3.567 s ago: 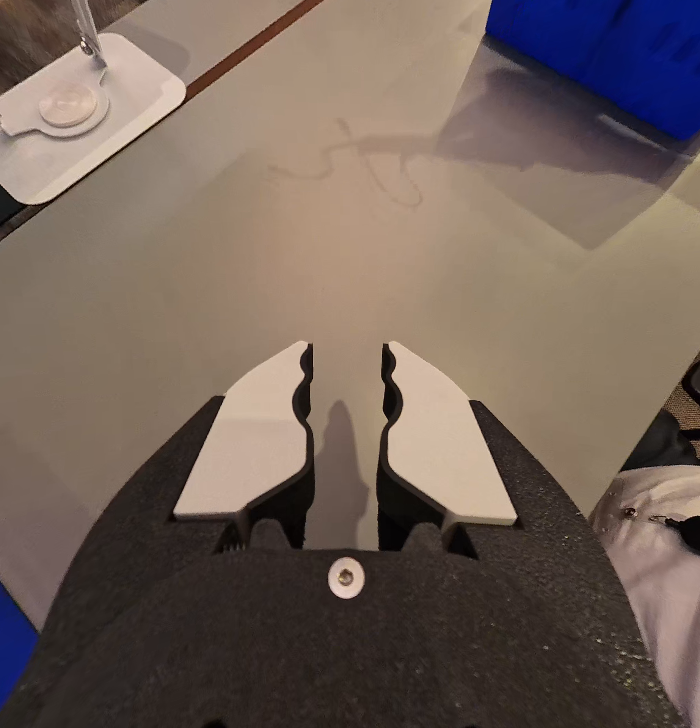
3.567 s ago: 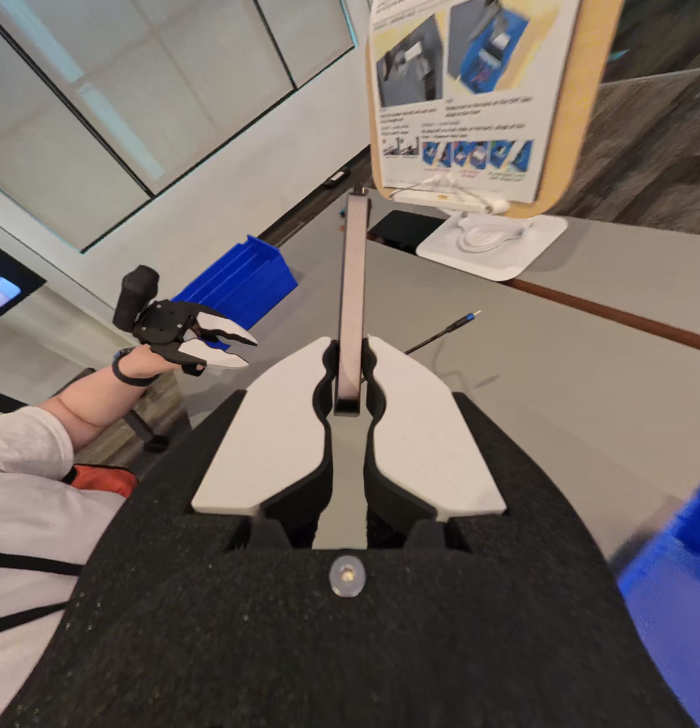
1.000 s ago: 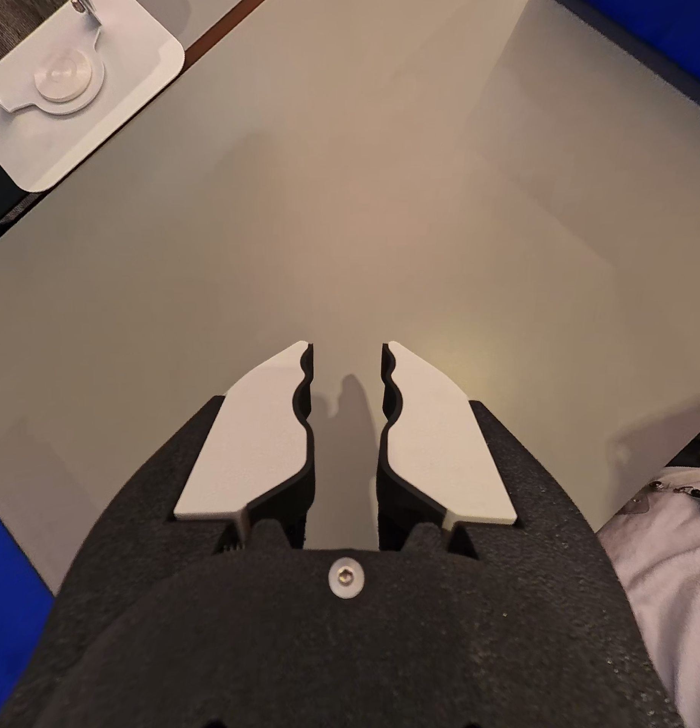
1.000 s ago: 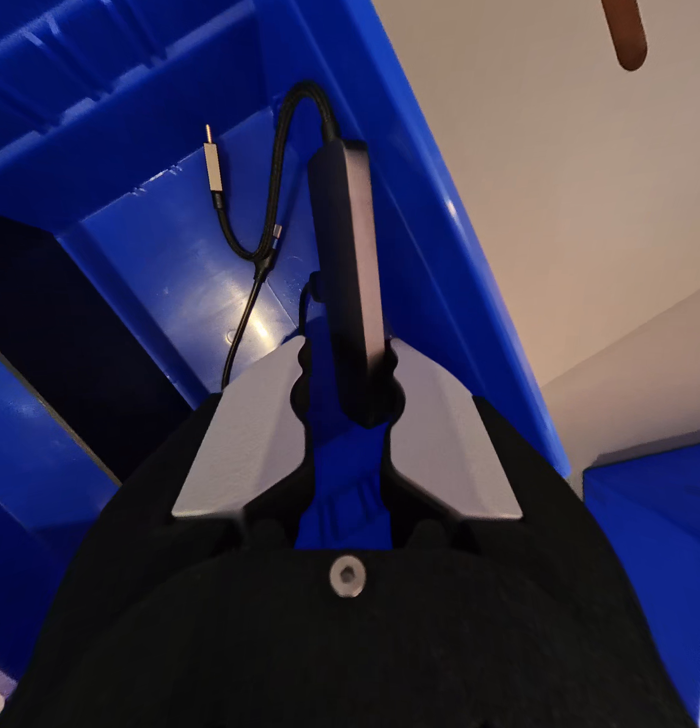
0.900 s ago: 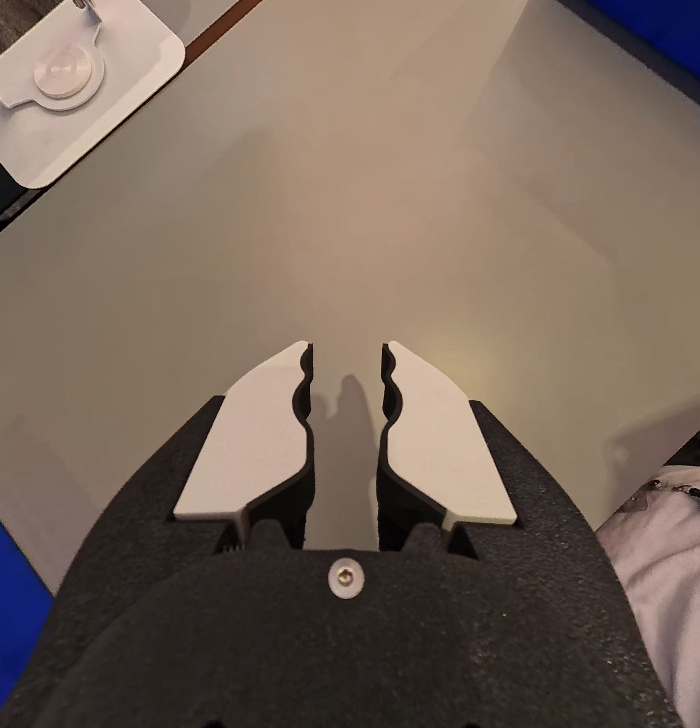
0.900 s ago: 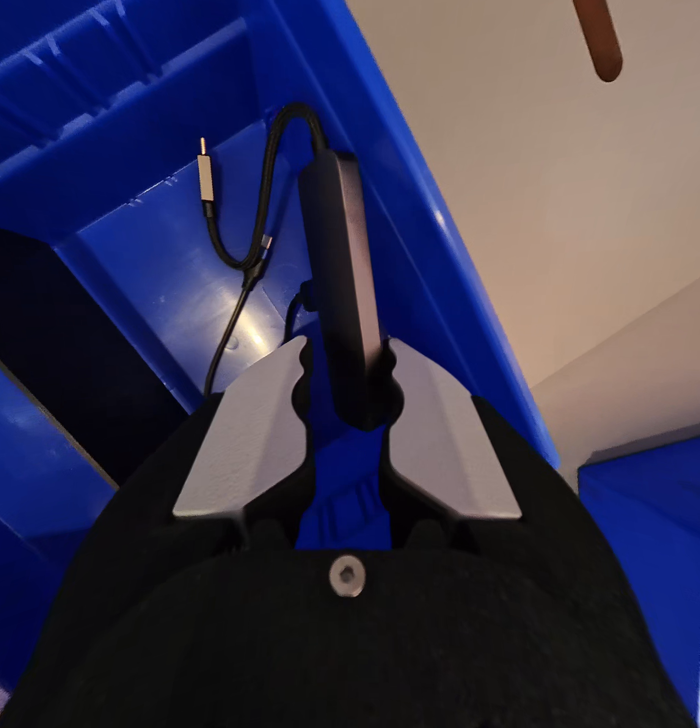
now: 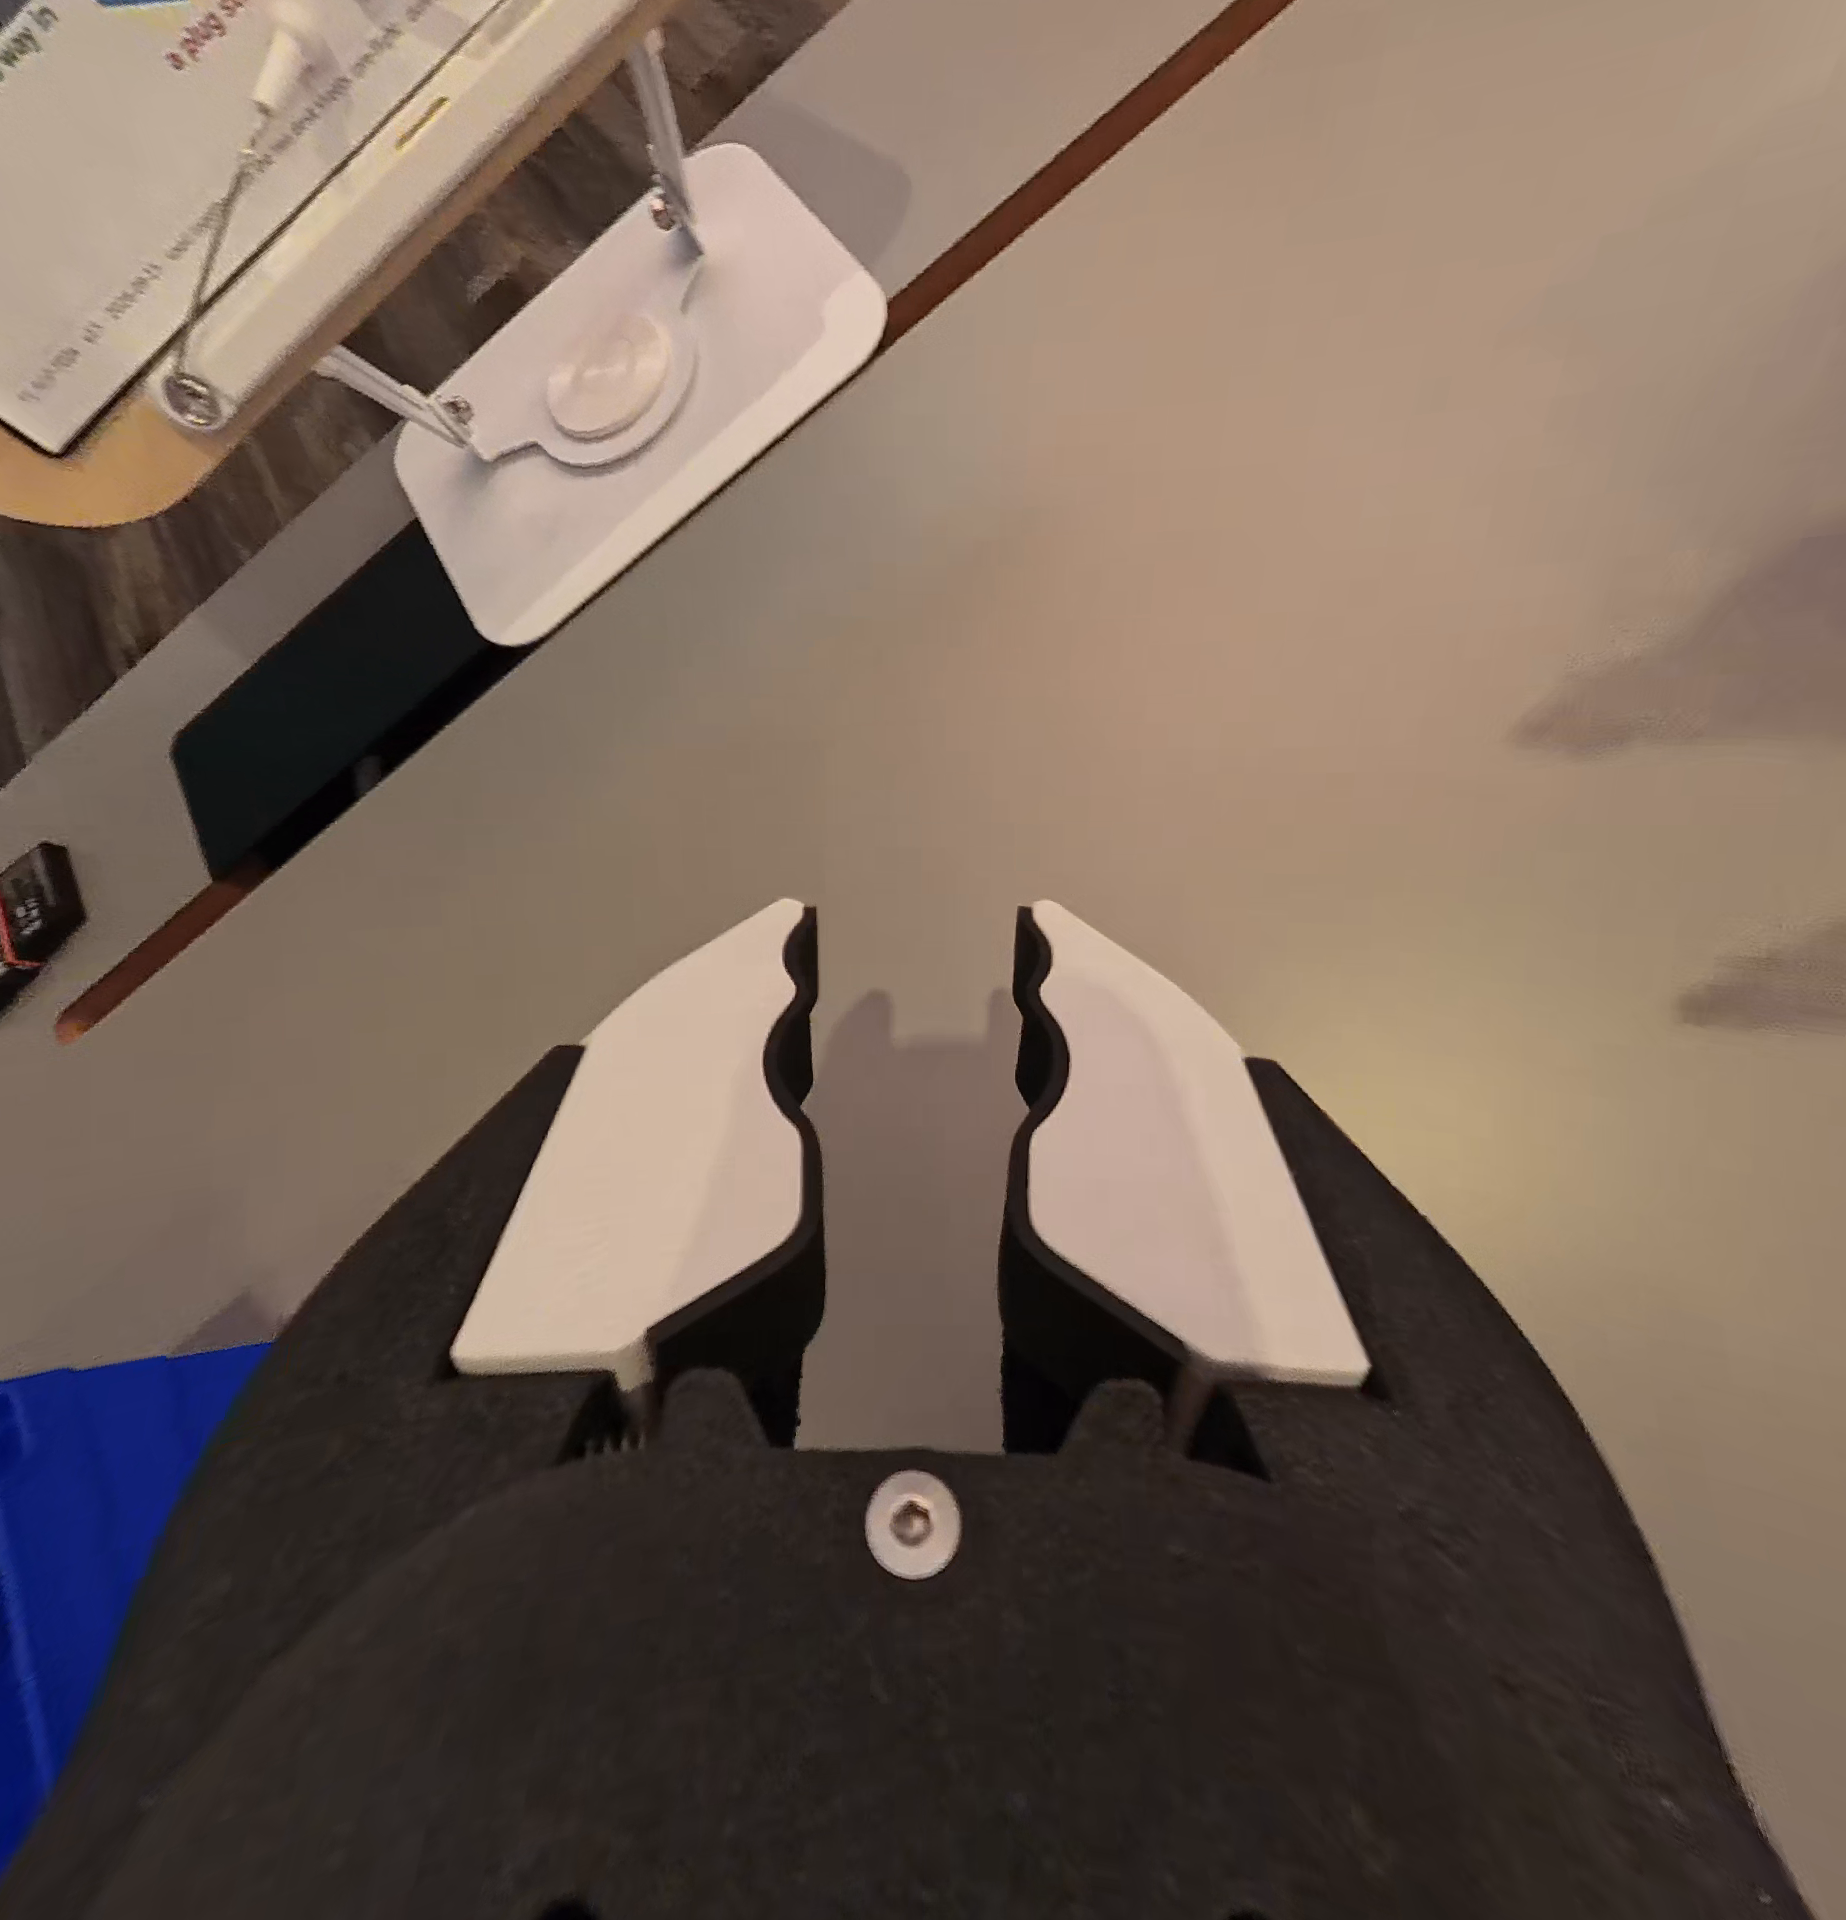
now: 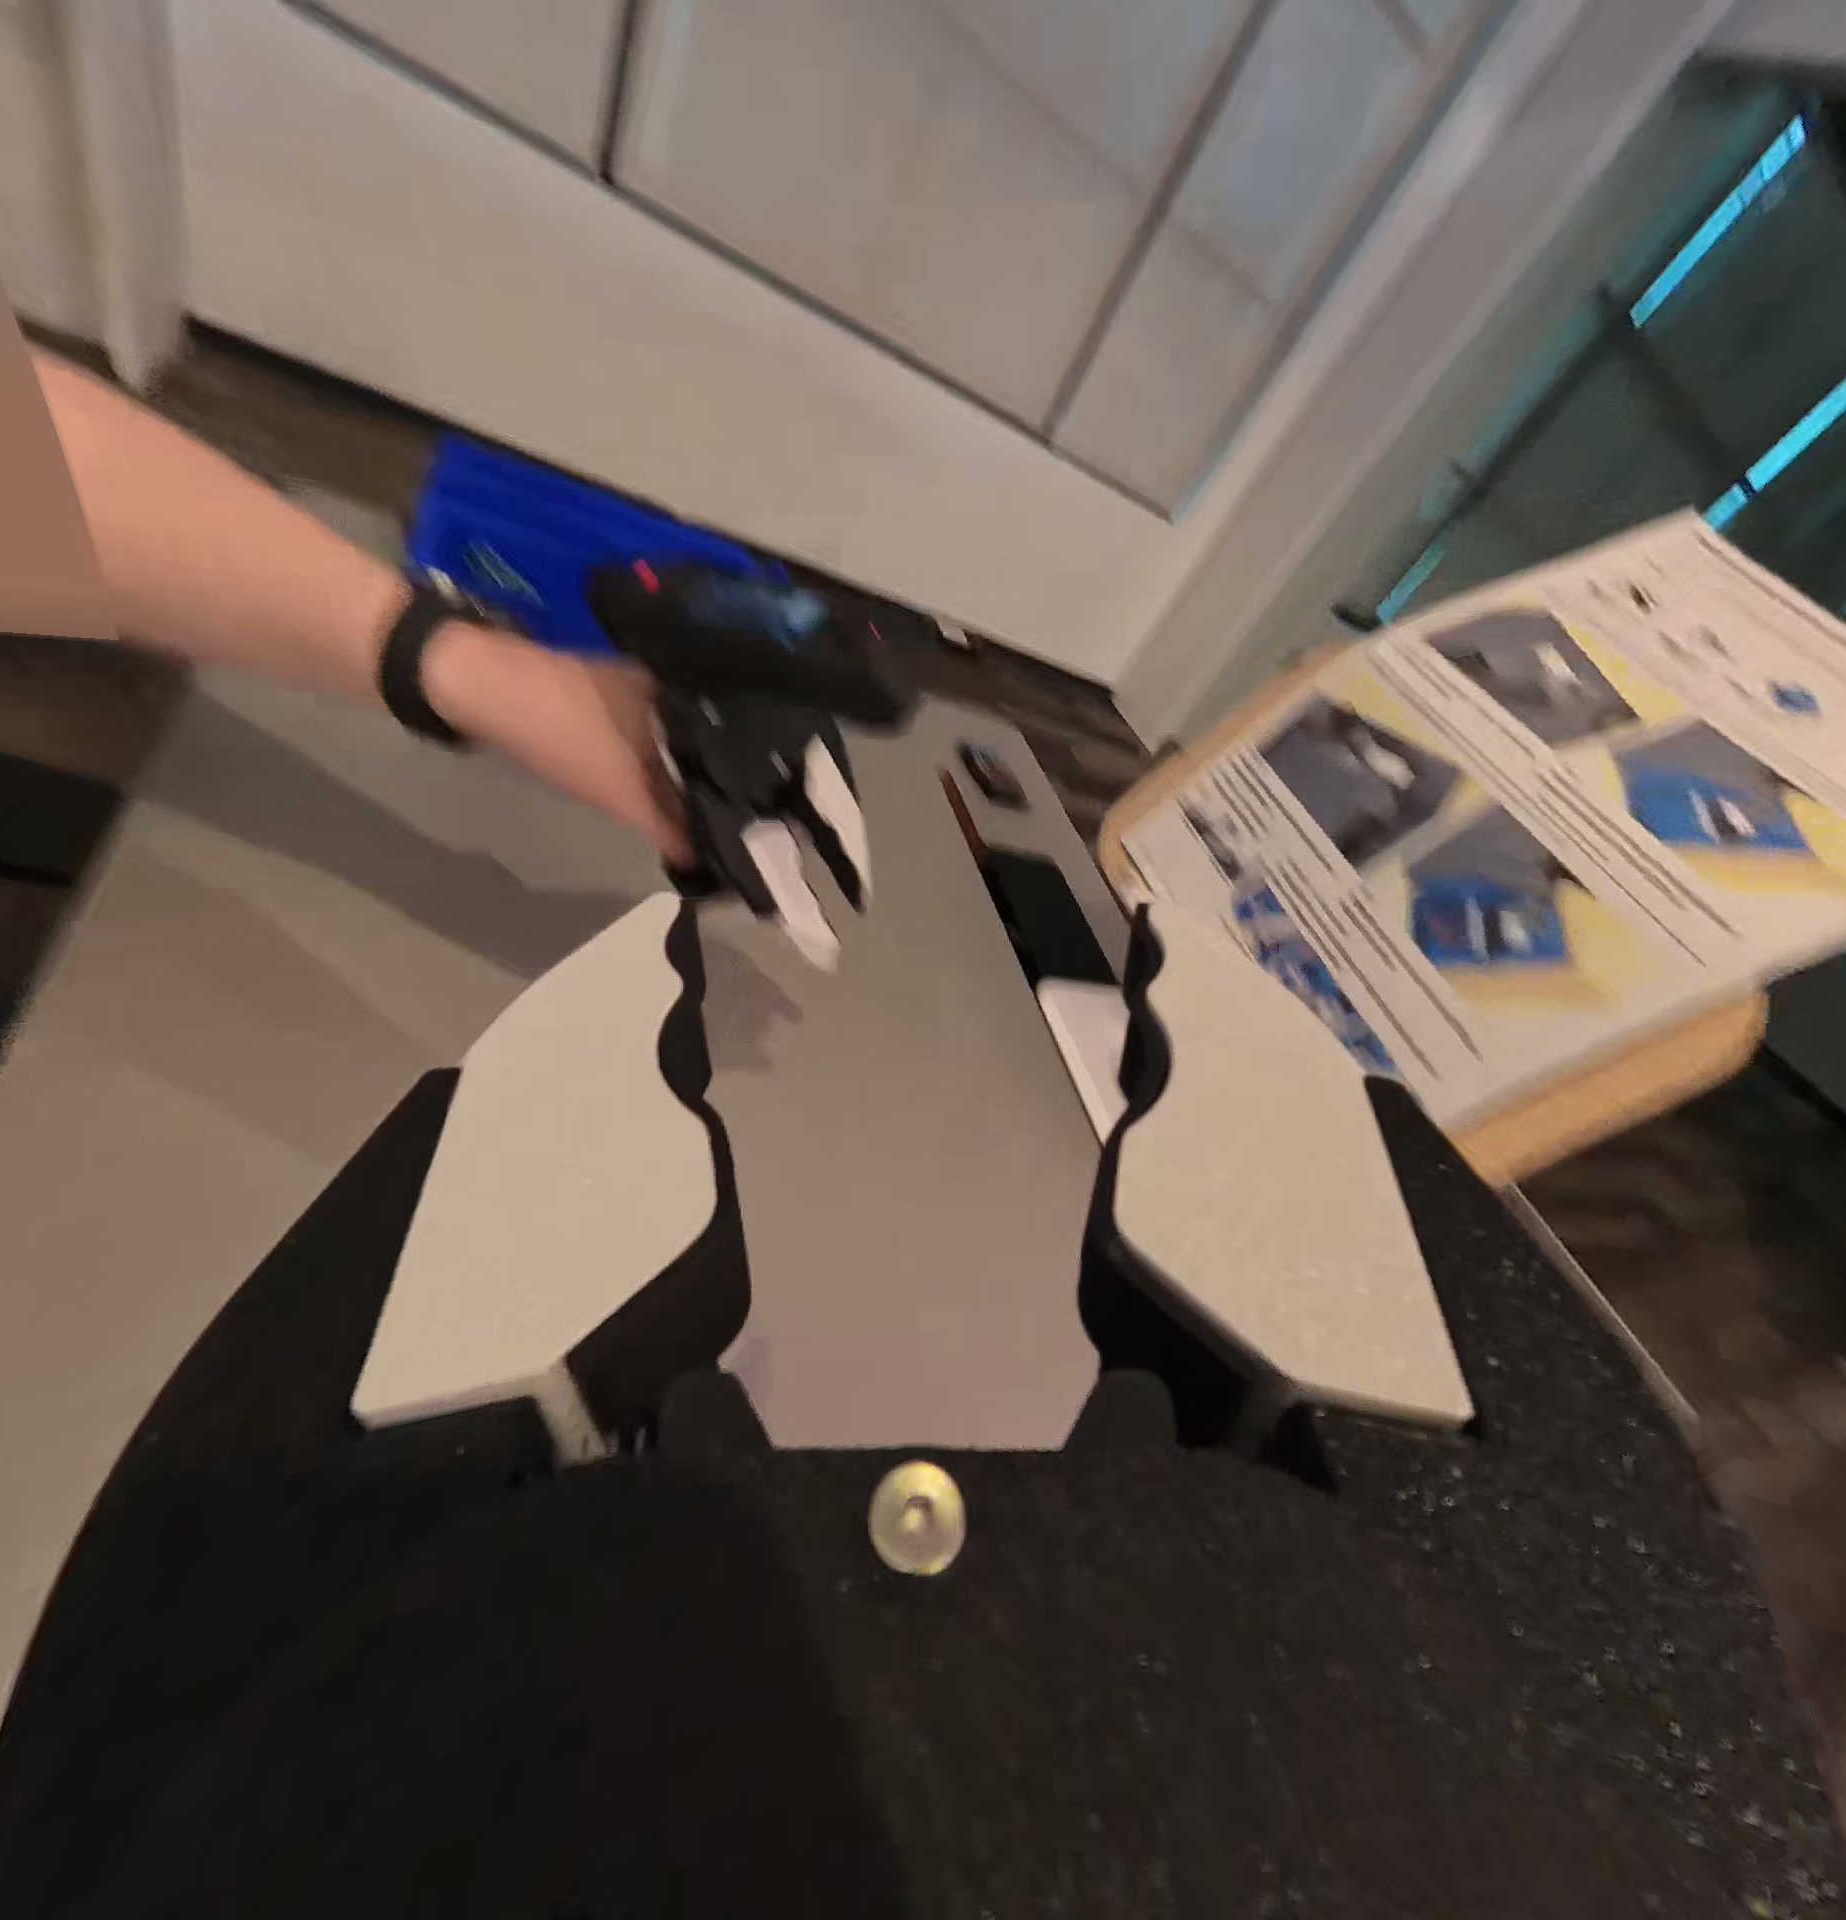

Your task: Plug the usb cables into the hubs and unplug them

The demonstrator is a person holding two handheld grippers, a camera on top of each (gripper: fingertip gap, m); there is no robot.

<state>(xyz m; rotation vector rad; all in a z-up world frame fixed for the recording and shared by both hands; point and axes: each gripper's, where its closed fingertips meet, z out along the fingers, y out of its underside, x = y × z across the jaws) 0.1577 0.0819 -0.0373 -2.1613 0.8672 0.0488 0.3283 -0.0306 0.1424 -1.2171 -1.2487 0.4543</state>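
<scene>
No hub or usb cable shows in either view. My left gripper (image 7: 914,914) is open and empty, low over the bare grey table (image 7: 1210,623). My right gripper (image 8: 908,920) is wide open and empty, above the same table (image 8: 898,1143). The right wrist view is blurred by motion. It shows the left gripper (image 8: 794,831) farther off, held in a person's hand and pointing down at the table.
A white stand base (image 7: 638,395) carries a tilted wooden board with an instruction sheet (image 7: 171,208), which also shows in the right wrist view (image 8: 1521,810). A black box (image 7: 327,707) lies beside the base. One blue bin (image 7: 67,1507) is near my left gripper, another (image 8: 545,540) stands behind it. About 30 cm separates my left fingertips from my right.
My right gripper has let go of the dark hub inside the blue bin, opened wide and swung out over the table. My left gripper has turned towards the white stand, still open.
</scene>
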